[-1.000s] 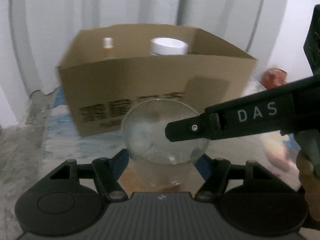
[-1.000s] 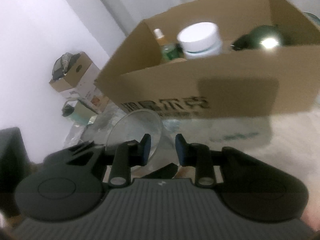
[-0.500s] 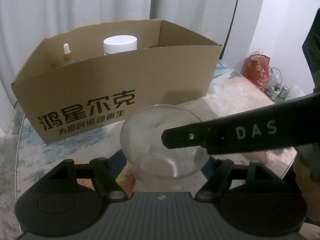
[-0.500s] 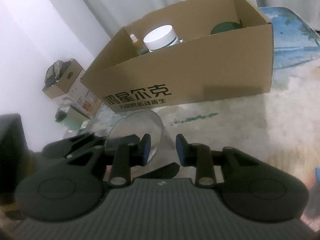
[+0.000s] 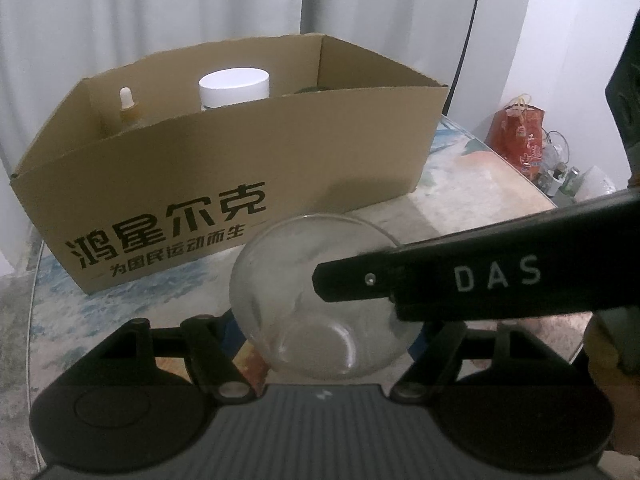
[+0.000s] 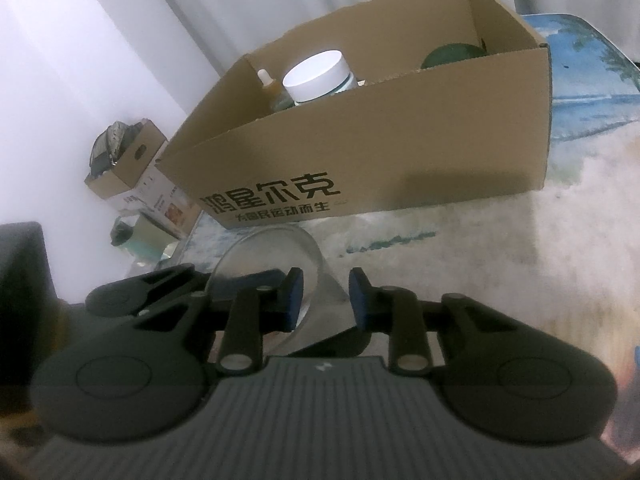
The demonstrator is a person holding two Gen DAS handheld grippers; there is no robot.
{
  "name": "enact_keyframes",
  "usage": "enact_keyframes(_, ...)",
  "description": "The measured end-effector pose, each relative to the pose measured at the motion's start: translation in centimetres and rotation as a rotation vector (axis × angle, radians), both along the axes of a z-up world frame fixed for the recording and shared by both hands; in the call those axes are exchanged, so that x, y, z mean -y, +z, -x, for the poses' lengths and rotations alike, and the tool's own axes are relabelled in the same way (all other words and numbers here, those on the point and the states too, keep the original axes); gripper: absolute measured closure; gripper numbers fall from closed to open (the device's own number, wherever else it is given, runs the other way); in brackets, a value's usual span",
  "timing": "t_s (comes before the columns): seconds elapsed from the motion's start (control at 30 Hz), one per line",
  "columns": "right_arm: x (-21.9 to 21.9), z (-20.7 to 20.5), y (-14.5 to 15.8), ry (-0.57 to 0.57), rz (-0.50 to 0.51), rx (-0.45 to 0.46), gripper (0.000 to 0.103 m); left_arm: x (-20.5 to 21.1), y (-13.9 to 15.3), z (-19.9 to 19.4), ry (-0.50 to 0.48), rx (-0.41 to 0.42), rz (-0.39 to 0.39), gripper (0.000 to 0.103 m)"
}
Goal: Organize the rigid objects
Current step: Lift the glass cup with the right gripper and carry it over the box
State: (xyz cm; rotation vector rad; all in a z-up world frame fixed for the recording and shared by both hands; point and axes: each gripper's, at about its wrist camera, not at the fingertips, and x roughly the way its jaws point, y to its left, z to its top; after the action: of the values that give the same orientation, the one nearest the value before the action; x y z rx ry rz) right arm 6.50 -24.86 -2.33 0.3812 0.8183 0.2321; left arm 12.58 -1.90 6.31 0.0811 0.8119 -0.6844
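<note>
A clear drinking glass (image 5: 304,280) lies tilted, mouth toward the camera, between the blue pads of my left gripper (image 5: 320,332), which is shut on its body. My right gripper (image 6: 326,300) reaches in from the right. Its jaws are closing on the glass (image 6: 272,256) wall: one finger (image 5: 440,280) lies across the mouth and the other sits outside the rim. Behind stands an open cardboard box (image 5: 240,152) (image 6: 400,152). It holds a white-lidded jar (image 5: 234,82), a dropper bottle (image 5: 127,104) and a dark green round thing (image 6: 452,54).
The box stands on a round table with a beach-print top (image 5: 480,184). Its edge curves close on the right. A red bag (image 5: 520,132) and small bottles sit on the floor beyond it. Another carton (image 6: 124,168) stands on the floor at the left. A hand (image 5: 616,344) holds the right gripper.
Both grippers and the glass have drawn back from the box, which now looks farther off and sharp. The glass has tipped its mouth more toward the left camera.
</note>
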Motion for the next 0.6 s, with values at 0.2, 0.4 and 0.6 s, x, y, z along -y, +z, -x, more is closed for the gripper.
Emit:
enact_keyframes(0.2, -0.1, 0.0, -0.1, 0.002, 0.010, 0.017, 0.080, 0.2, 0.1, 0.1, 0.003, 0.004, -0.006, 0.028)
enact_keyframes(0.4, -0.2, 0.2, 0.3, 0.010, 0.012, 0.042, 0.081, 0.2, 1.1, 0.7, 0.011, 0.044, -0.010, 0.028)
enact_keyframes(0.6, -0.4, 1.5, 4.8, 0.033, 0.053, 0.180, 0.081, -0.5, 6.3, 1.5, 0.027, 0.198, 0.026, 0.028)
